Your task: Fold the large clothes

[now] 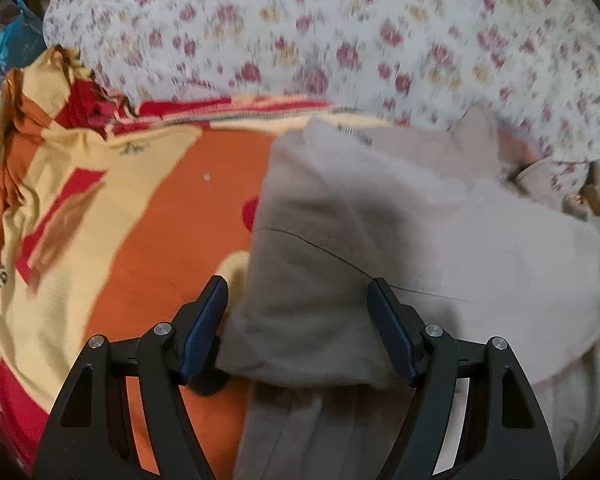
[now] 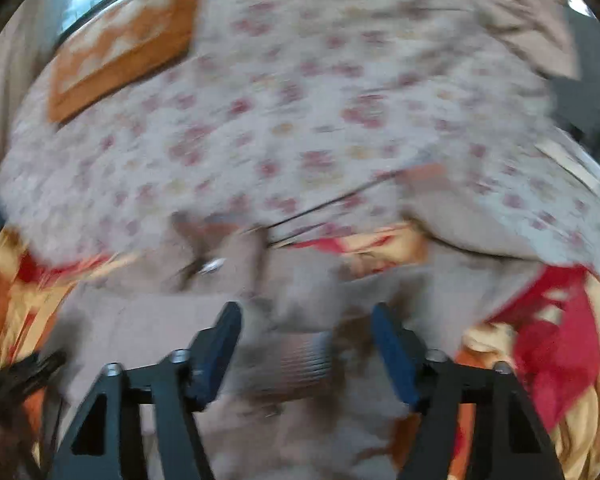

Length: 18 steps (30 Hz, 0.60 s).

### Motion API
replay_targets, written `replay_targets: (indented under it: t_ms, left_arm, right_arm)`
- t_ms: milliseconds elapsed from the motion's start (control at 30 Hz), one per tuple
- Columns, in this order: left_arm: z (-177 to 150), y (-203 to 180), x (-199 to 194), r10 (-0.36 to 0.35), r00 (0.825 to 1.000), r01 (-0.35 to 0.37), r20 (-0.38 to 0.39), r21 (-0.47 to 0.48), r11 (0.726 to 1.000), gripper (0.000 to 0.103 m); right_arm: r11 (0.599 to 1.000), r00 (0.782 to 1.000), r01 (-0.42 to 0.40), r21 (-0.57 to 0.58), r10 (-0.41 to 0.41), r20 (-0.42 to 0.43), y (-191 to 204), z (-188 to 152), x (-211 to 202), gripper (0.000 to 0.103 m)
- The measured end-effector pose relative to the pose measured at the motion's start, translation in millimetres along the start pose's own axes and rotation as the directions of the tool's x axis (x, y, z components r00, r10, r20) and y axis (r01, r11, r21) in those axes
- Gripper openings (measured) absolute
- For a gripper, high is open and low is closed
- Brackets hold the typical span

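Note:
A large beige-grey garment [image 1: 380, 220] lies on an orange, yellow and red blanket [image 1: 160, 220]. In the left wrist view my left gripper [image 1: 298, 292] stands wide open, with a folded corner of the garment between its blue pads [image 1: 204, 328]. In the blurred right wrist view my right gripper [image 2: 306, 316] is also open, and the garment's ribbed cuff [image 2: 300, 360] and bunched cloth [image 2: 160, 320] lie between its fingers. Neither gripper is closed on the fabric.
A white floral bedsheet [image 1: 340, 32] covers the bed behind the blanket and also shows in the right wrist view [image 2: 300, 120]. An orange patterned pillow [image 2: 120, 48] lies at the far left. Crumpled blanket folds [image 2: 556, 340] sit at the right. Blue cloth [image 1: 16, 44] is off the bed's left edge.

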<state>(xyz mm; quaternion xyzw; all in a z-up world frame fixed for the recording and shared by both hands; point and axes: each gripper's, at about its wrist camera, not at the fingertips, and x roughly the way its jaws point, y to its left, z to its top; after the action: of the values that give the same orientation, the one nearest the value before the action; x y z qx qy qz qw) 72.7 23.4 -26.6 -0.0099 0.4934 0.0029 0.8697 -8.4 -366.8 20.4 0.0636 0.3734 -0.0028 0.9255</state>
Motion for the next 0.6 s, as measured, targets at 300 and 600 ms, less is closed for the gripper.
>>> replay_targets:
  t_ms: [300,600]
  left_arm:
    - [0,-1,-15,-0.024,0.998,0.025,0.055,-0.013,1.000,0.073]
    - [1,-21,-40,-0.152,0.984,0.150,0.089,0.033,0.988,0.073]
  right_arm:
    - [0.991,0.982,0.031,-0.128,-0.054,-0.180,28,-42,91,0.050]
    - [0.999,0.975,-0.013,0.048,0.023,-0.219,-26,-39,35,0.052]
